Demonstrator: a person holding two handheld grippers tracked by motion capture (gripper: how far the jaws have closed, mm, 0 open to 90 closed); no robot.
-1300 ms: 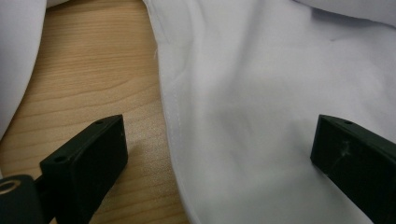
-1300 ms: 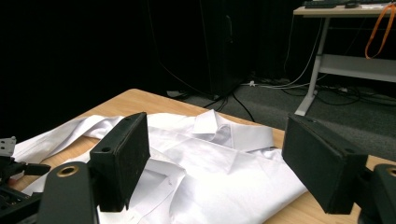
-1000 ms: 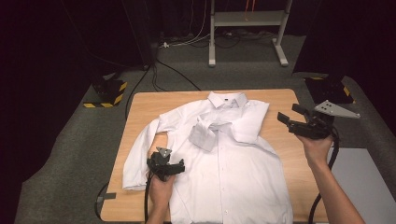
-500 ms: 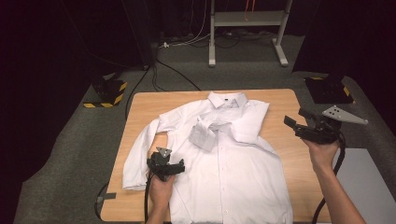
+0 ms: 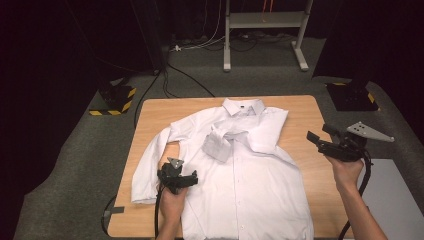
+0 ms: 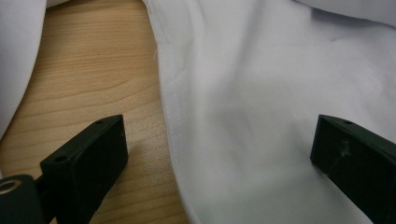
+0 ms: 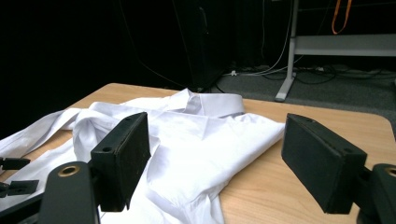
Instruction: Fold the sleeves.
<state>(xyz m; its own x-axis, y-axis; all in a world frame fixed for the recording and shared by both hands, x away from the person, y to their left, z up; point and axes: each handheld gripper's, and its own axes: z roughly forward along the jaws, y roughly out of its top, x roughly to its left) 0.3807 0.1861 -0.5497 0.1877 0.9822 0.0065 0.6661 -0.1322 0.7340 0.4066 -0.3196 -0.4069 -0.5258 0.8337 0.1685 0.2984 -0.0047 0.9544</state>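
Note:
A white button-up shirt (image 5: pixel 250 175) lies face up on the wooden table (image 5: pixel 300 107), collar (image 5: pixel 243 106) at the far side. One sleeve is folded across the chest, its cuff (image 5: pixel 217 146) near the middle; the other sleeve (image 5: pixel 147 170) lies along the left. My left gripper (image 5: pixel 181 172) rests low at the shirt's left side, open, its jaws straddling the shirt's side edge (image 6: pixel 170 107) with bare wood to the left. My right gripper (image 5: pixel 320 134) hovers open over the table's right edge, nothing between its jaws, pointing at the shirt (image 7: pixel 201 140).
On the grey carpet beyond the table stand two black bases with yellow-black stripes (image 5: pixel 117 97) (image 5: pixel 352 95) and a metal frame (image 5: pixel 262 20) with cables. A pale panel (image 5: pixel 395 200) lies right of the table. Bare wood (image 7: pixel 299 205) shows under my right gripper.
My right gripper has sunk lower and drifted slightly toward the near side, jaws still wide apart. The left gripper and the shirt have stayed as they were.

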